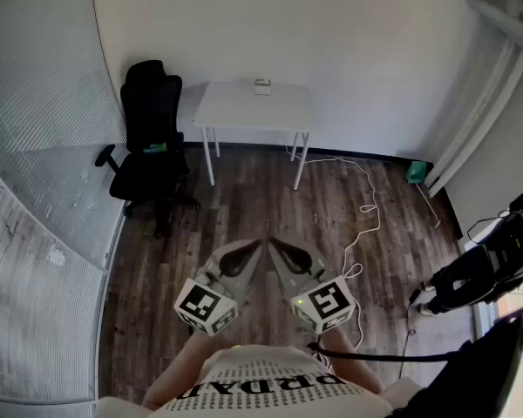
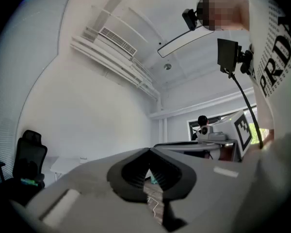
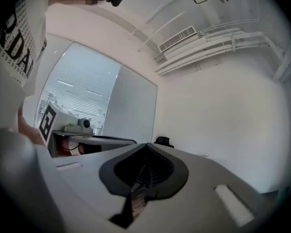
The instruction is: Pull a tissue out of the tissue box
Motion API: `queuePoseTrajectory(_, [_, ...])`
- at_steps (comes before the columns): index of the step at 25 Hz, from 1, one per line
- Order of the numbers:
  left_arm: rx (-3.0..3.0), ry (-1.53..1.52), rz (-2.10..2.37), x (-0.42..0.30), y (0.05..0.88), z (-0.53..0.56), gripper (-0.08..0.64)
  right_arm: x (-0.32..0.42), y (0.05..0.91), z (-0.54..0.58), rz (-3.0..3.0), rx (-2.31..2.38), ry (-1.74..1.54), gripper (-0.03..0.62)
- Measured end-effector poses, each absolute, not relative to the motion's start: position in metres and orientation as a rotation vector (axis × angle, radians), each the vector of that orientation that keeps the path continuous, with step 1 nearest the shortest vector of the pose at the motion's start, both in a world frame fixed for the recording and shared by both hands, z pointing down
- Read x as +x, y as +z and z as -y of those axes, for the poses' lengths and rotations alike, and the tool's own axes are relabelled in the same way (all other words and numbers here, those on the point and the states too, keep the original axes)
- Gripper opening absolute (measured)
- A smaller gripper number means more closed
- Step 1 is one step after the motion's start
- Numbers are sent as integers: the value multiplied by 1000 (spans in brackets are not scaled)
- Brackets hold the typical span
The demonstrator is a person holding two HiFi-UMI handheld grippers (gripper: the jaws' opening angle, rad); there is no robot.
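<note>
**Both grippers closed and empty at the chest; no tissue box clearly in view**

Head view: The person holds the left gripper (image 1: 253,248) and the right gripper (image 1: 281,246) side by side at lower centre, close to the body. The tips angle in toward each other and almost meet. Both point up the frame, across bare wooden floor (image 1: 244,198), toward a white desk (image 1: 235,111) against the far wall at upper centre. A small pale object (image 1: 261,85) sits at the desk's back edge. It is too small to identify, though it may be the tissue box. It lies straight ahead and well apart from both grippers, about equally far from each. Its long axis cannot be judged. A black office chair (image 1: 148,138) stands left of the desk.

Left gripper view: The left gripper (image 2: 148,152) has its jaws brought together at the tips, with nothing between them. The desk (image 2: 63,165) and the pale object (image 2: 83,159) sit low at the left of the frame, with the chair (image 2: 26,161) further left.

Right gripper view: The right gripper (image 3: 145,147) is also clenched on nothing. Only the top of the chair (image 3: 162,141) shows past the jaws. No tissue box is visible.
</note>
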State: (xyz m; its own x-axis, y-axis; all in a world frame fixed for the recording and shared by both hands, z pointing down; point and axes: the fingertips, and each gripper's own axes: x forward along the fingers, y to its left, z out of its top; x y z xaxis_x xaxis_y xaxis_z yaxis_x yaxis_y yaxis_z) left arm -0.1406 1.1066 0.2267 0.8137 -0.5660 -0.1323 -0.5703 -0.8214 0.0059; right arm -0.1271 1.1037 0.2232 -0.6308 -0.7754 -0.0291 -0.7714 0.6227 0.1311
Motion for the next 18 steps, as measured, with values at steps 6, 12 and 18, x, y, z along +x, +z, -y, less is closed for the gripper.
queuePoseTrajectory(6, [-2962,208,-916,-145,227,-1110,-6,-131,220,-1106,2830,1354,-160,8])
queuePoseTrajectory(12, [-2960,218,-924,-151,227,-1114,-8,-136,217,-1110,2848,1354,-156,8])
queuePoseTrajectory(18, [-2955,226,-929,-163,226,-1115,-8,-152,220,-1112,2856,1316,-160,8])
